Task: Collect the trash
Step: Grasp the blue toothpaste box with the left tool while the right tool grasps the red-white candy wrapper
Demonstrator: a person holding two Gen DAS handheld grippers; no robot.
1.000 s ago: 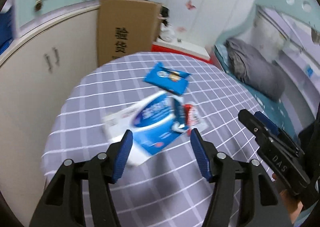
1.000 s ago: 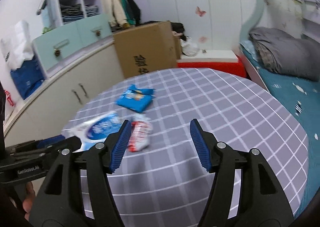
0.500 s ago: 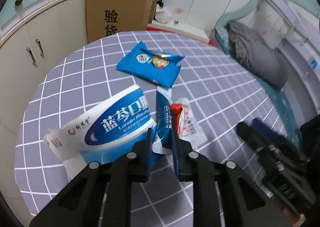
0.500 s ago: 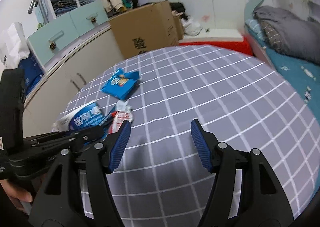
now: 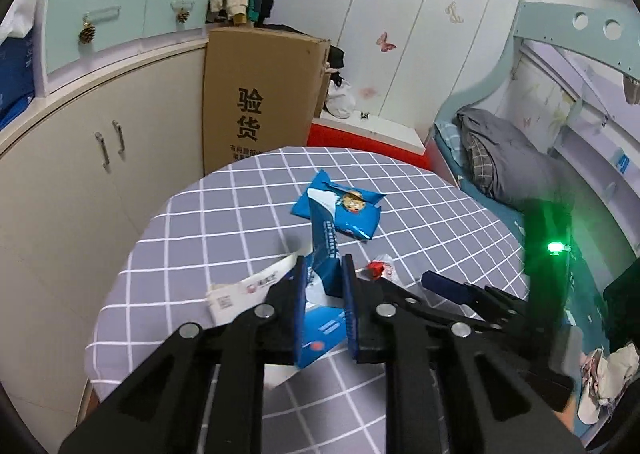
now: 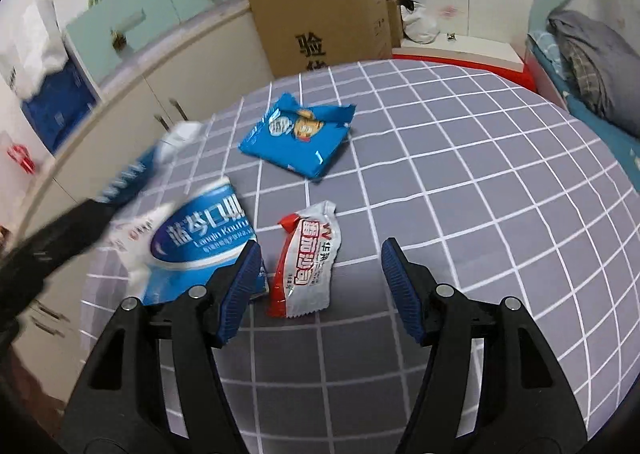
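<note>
My left gripper [image 5: 324, 274] is shut on a narrow blue-and-white wrapper strip [image 5: 326, 242] that sticks up between its pads. In the right wrist view the strip [image 6: 132, 174] is blurred and raised off the table. A large blue-and-white packet [image 6: 200, 246] lies under it; whether the two are joined I cannot tell. My right gripper [image 6: 318, 274] hangs open over a red-and-white wrapper [image 6: 308, 262], which lies flat between its fingers without touching them. A blue snack bag [image 6: 296, 138] lies farther back on the round table with the grey checked cloth [image 6: 460, 194].
A tall cardboard box [image 5: 260, 102] and a curved cream cabinet [image 5: 80, 174] stand close behind and left of the table. A bed with a grey blanket [image 5: 504, 158] is on the right. The table's left edge is near the packet.
My left gripper closed on the blue strip and lifted it off the table. The right gripper moved left and down until the red-and-white wrapper lay between its fingers.
</note>
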